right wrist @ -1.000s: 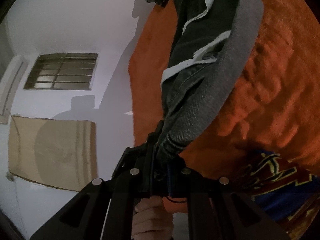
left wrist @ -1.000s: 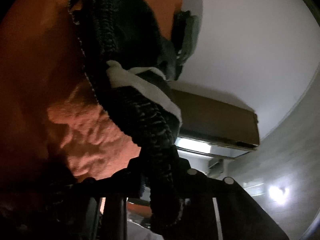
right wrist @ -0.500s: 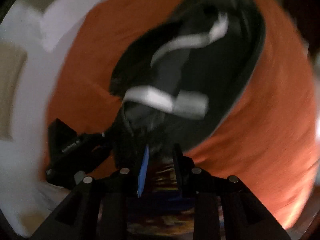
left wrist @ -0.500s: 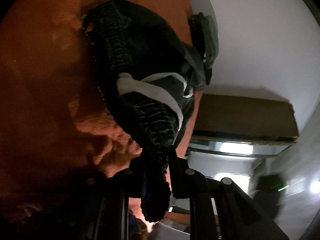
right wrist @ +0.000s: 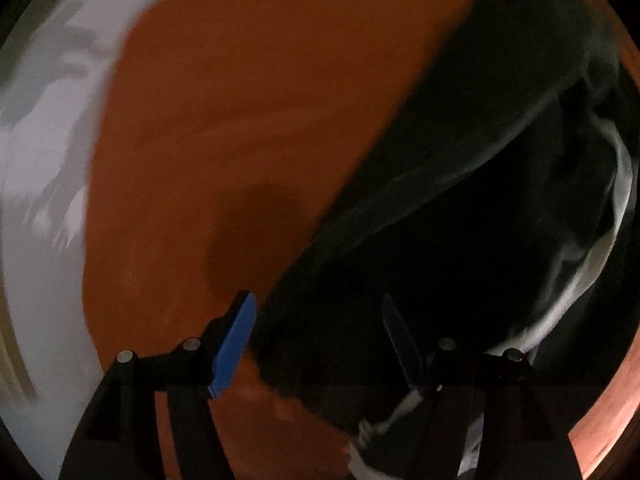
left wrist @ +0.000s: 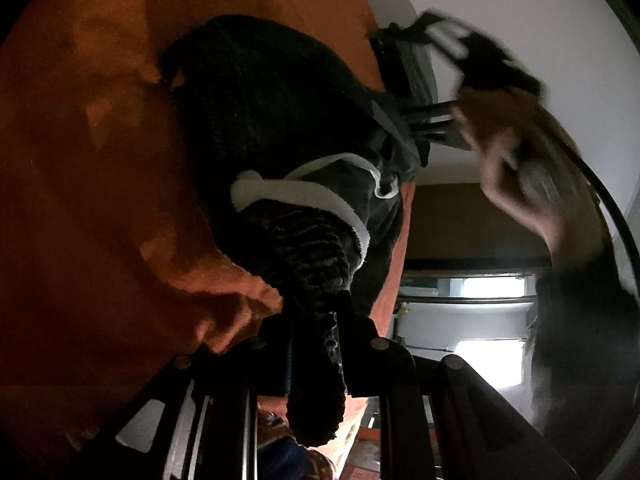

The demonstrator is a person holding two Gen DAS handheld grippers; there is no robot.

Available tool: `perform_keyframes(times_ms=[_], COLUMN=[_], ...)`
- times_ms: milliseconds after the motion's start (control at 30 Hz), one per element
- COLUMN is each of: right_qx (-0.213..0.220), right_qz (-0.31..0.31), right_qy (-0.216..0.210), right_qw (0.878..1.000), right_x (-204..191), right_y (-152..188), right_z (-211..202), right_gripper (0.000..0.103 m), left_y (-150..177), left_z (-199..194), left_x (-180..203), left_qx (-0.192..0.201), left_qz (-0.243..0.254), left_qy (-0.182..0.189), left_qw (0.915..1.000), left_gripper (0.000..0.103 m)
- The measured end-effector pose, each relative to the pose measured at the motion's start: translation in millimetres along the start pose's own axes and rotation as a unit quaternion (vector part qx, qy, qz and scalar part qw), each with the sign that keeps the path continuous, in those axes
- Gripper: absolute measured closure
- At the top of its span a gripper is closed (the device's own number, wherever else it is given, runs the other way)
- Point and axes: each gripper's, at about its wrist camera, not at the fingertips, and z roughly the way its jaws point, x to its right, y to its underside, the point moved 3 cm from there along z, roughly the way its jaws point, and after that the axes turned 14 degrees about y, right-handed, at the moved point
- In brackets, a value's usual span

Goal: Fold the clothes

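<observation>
A dark garment with white trim point(left wrist: 288, 152) lies bunched on an orange blanket point(left wrist: 92, 184). My left gripper point(left wrist: 316, 312) is shut on its ribbed dark edge, which hangs out between the fingers. My right gripper point(right wrist: 316, 320) is open, its blue pads point(right wrist: 236, 340) spread wide, and the same dark garment point(right wrist: 460, 208) lies just ahead and to the right of it on the blanket point(right wrist: 260, 100). In the left wrist view the right gripper point(left wrist: 460, 76) and the hand holding it appear blurred beyond the garment.
A white wall point(left wrist: 520, 12) stands behind the blanket. A brown board point(left wrist: 452, 216) and a bright window point(left wrist: 492, 288) lie at the right. A patterned blue and red cloth point(left wrist: 280, 448) shows under the left gripper.
My right gripper has let go of the garment and opened wide, swinging down toward the blanket. The garment has dropped into a heap. My left gripper still holds its edge.
</observation>
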Motion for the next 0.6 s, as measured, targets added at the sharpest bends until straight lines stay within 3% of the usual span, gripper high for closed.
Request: perform_keyframes(times_ms=[133, 167, 200, 233, 367, 467, 600], right_qx=[-0.01, -0.004, 0.015, 0.035, 0.126, 0.156, 0.219], right_qz=[0.08, 0.089, 0.095, 0.099, 0.013, -0.023, -0.081], right_qy=[0.018, 0.025, 0.024, 0.022, 0.009, -0.026, -0.048], right_qw=[0.997, 0.996, 0.995, 0.994, 0.992, 0.987, 0.971], right_x=[25, 30, 32, 34, -12, -56, -133], right_y=[-41, -48, -53, -58, -52, -49, -57], right_z=[34, 41, 40, 38, -12, -63, -145], right_gripper=[0.038, 0.046, 0.09, 0.099, 0.099, 0.099, 0.099], left_y=[-6, -8, -9, -8, -17, -37, -72], left_z=[-2, -2, -2, -9, -53, -79, -133], left_x=[0, 0, 0, -1, -10, -13, -9], left_qx=[0.005, 0.006, 0.007, 0.01, 0.054, 0.081, 0.123], left_qz=[0.014, 0.017, 0.021, 0.023, 0.003, -0.002, 0.02], left_qy=[-0.002, -0.002, -0.003, -0.004, -0.011, -0.02, -0.047], left_qw=[0.9999, 0.9998, 0.9998, 0.9997, 0.9985, 0.9965, 0.9911], left_gripper=[0.084, 0.084, 0.084, 0.084, 0.085, 0.085, 0.086])
